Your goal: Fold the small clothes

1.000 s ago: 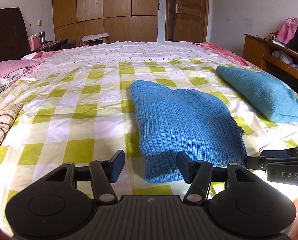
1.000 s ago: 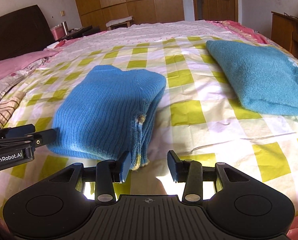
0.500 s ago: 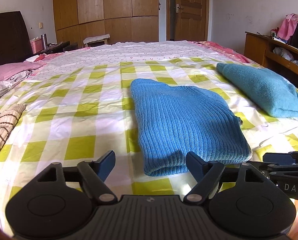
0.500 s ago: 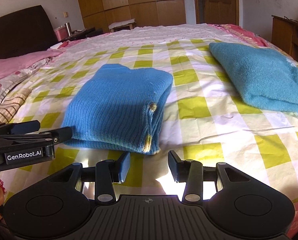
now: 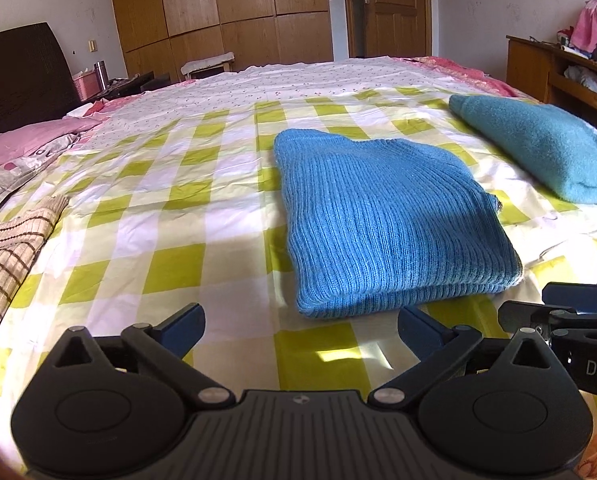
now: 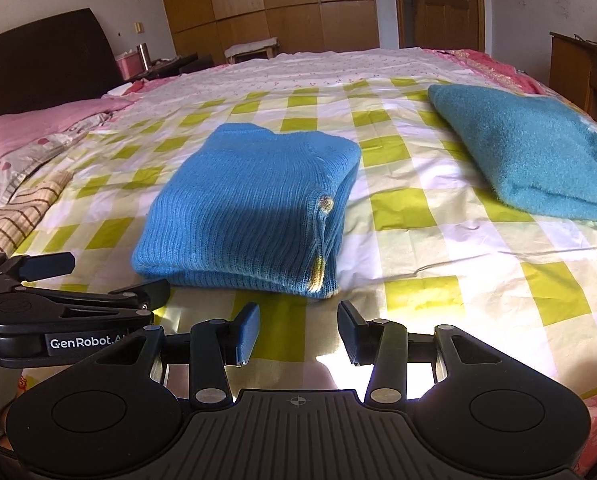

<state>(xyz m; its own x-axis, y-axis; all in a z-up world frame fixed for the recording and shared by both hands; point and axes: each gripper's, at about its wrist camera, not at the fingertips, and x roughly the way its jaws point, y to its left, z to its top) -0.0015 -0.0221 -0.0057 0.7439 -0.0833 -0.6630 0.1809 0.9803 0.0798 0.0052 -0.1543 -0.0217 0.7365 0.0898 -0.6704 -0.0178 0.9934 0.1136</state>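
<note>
A: Task item first. Where's the blue ribbed sweater [image 5: 382, 224]?

B: Folded flat on the bed [image 5: 170, 216], on the yellow-and-white checked sheet. Just ahead of both tools; its near edge is a little past the fingertips, touching neither.

A: Left tool [image 5: 301, 328]?

B: Wide apart, jaws have just been opening, nothing between them, only sheet. The sweater sits ahead and slightly to its right.

A: Right tool [image 6: 298, 334]?

B: Partly spread, narrower than the left, nothing gripped. The sweater's right corner, with yellow trim on the folded layers, is just ahead and a bit left of it. In its own view the left tool shows at the lower left, beside the sweater's near-left corner.

A: Other clothes?

B: Teal fuzzy garment [image 6: 534, 156], folded, farther ahead and to the right of both tools, well apart from the sweater. Brown striped cloth [image 5: 10, 256] off to the left at the bed's edge.

A: Background?

B: Pink pillow [image 6: 42, 124] far left by a dark headboard [image 6: 38, 76], wooden wardrobe [image 5: 222, 12] and door [image 5: 386, 4] beyond the bed, wooden shelf unit [image 5: 554, 72] far right.

A: Person?

B: Hardly visible, can't tell more.
</note>
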